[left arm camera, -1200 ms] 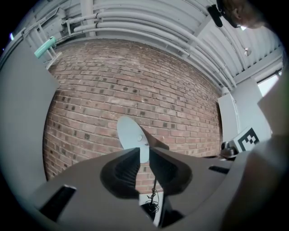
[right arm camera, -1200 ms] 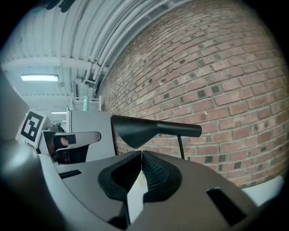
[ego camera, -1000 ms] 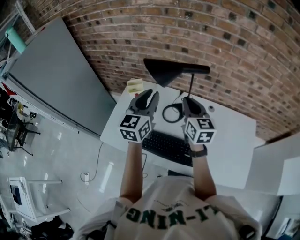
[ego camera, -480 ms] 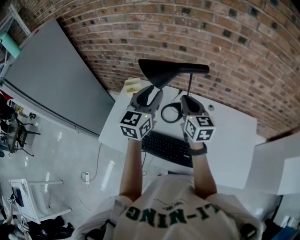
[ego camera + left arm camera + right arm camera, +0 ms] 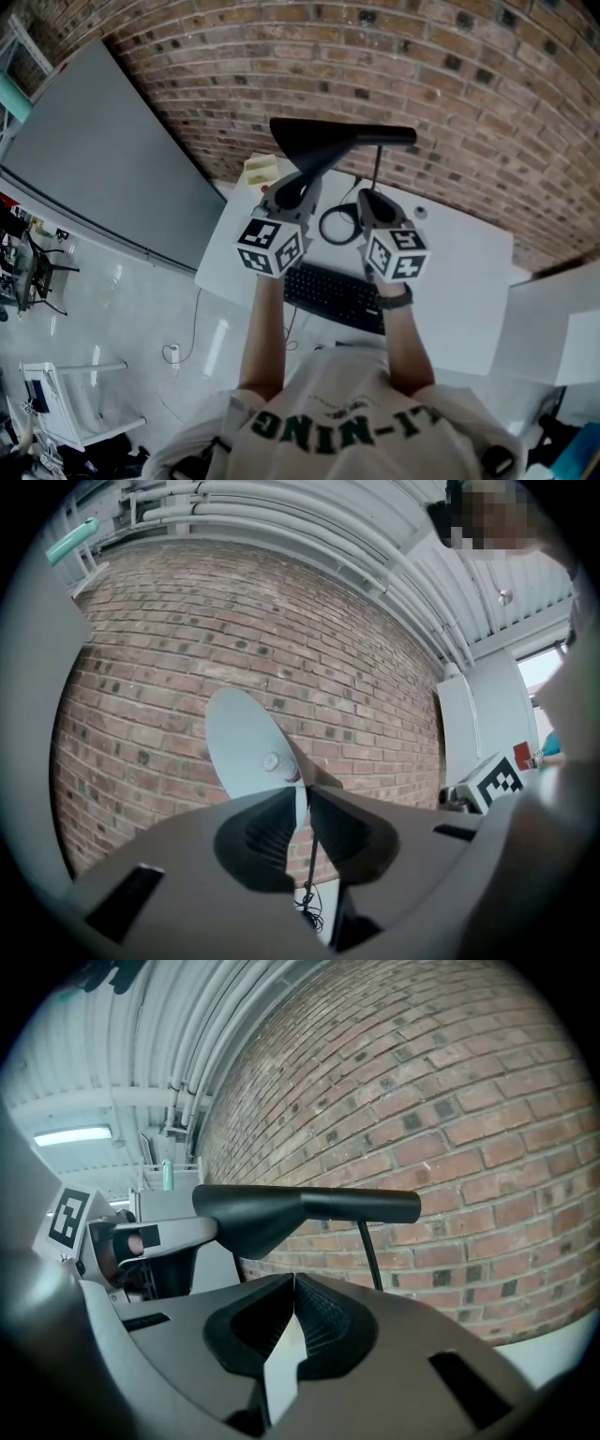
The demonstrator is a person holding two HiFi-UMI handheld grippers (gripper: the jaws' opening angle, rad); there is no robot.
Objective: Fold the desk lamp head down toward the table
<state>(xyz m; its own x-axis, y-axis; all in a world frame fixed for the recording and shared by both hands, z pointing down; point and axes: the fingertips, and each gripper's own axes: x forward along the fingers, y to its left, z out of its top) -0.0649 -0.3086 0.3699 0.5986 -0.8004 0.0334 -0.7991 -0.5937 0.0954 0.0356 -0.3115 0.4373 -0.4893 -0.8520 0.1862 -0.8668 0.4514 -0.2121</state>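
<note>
While pinching the lamp head [image 5: 323,142] by its rim in the left claw [image 5: 305,794], just closed on it, with the right claw [image 5: 293,1283] shut and empty to the right, has yet to fold it down from level, high above the far worktop [image 5: 459,281]

Brick-walled workroom, seen from above

A red-brown brick wall [image 5: 450,84] fills the top of the frame, and a white surface [image 5: 469,291] stands against it at centre right. A large grey panel [image 5: 103,159] runs along the upper left, above a glossy pale floor [image 5: 122,319] that reflects light. White partitions [image 5: 553,337] close off the right edge. In the gripper views, grey pipes [image 5: 281,527] run along the ceiling, and a strip light [image 5: 70,1135] glows at the left.
</note>
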